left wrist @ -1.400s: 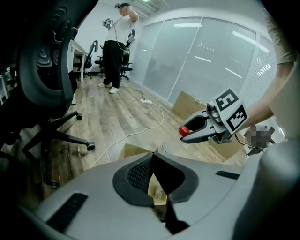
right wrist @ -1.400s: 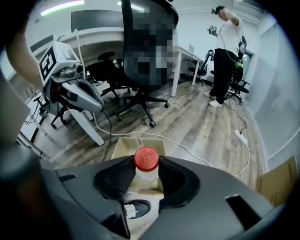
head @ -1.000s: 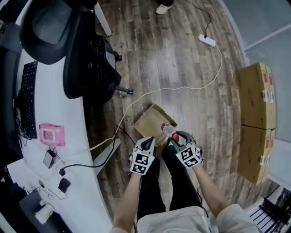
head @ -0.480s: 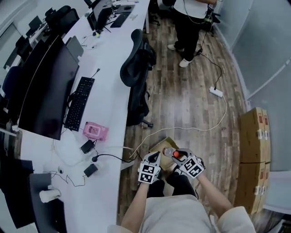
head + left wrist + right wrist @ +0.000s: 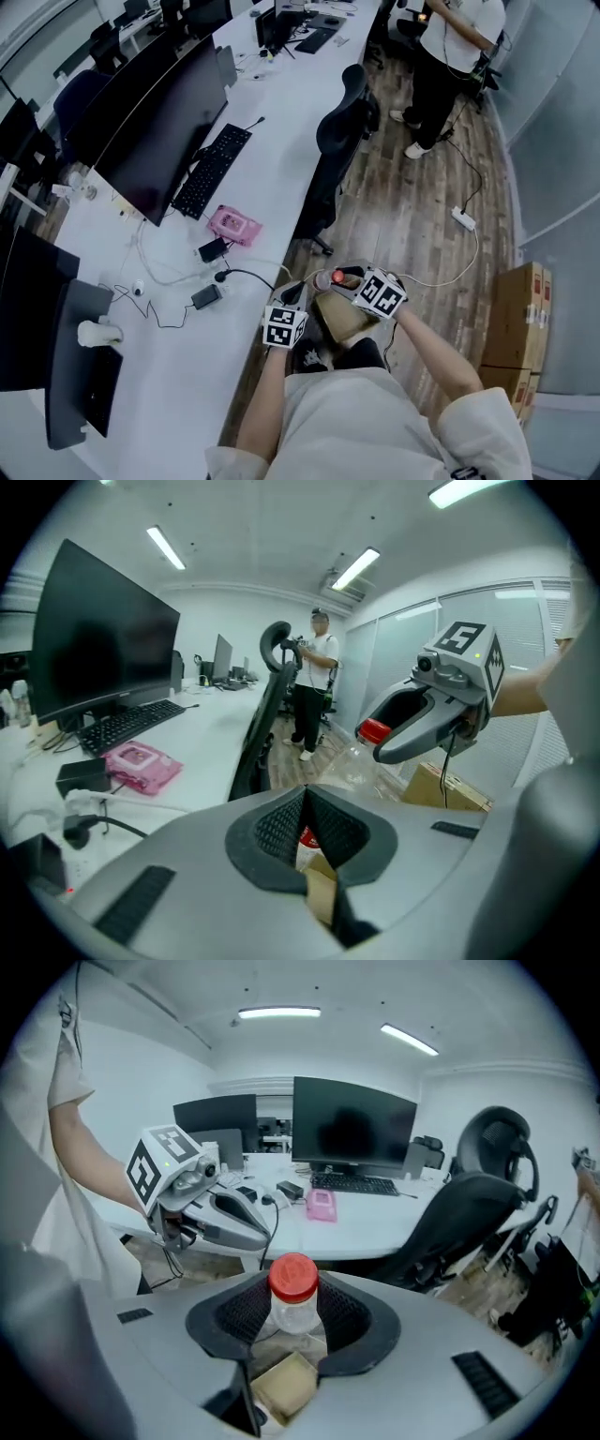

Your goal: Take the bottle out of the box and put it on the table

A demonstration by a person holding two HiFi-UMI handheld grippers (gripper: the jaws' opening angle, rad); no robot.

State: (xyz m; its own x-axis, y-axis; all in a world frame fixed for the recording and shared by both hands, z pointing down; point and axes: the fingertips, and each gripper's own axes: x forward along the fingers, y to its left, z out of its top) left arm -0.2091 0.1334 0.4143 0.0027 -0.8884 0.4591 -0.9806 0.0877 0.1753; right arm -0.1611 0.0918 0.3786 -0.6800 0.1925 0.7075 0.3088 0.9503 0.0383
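A clear bottle (image 5: 325, 279) with a red cap (image 5: 293, 1279) hangs above the open cardboard box (image 5: 342, 321), which is down by my legs. My right gripper (image 5: 351, 278) is shut on the bottle's neck just under the cap, and the body hangs below the jaws. In the left gripper view the same bottle (image 5: 361, 761) dangles from the right gripper (image 5: 412, 738). My left gripper (image 5: 294, 291) hovers beside the bottle at the edge of the white table (image 5: 187, 370), its pads meeting with nothing held. The left gripper (image 5: 230, 1222) also shows in the right gripper view.
The table carries a monitor (image 5: 155, 131), a keyboard (image 5: 211, 169), a pink packet (image 5: 234, 225) and chargers with cables (image 5: 206, 295). A black office chair (image 5: 342, 141) stands close by. A person (image 5: 450, 56) stands farther off. A power strip (image 5: 464, 220) and stacked cartons (image 5: 520, 300) are on the floor.
Both grippers have risen from the box on the floor to table-edge height, the right one carrying the bottle. The head view has swung up over the table.
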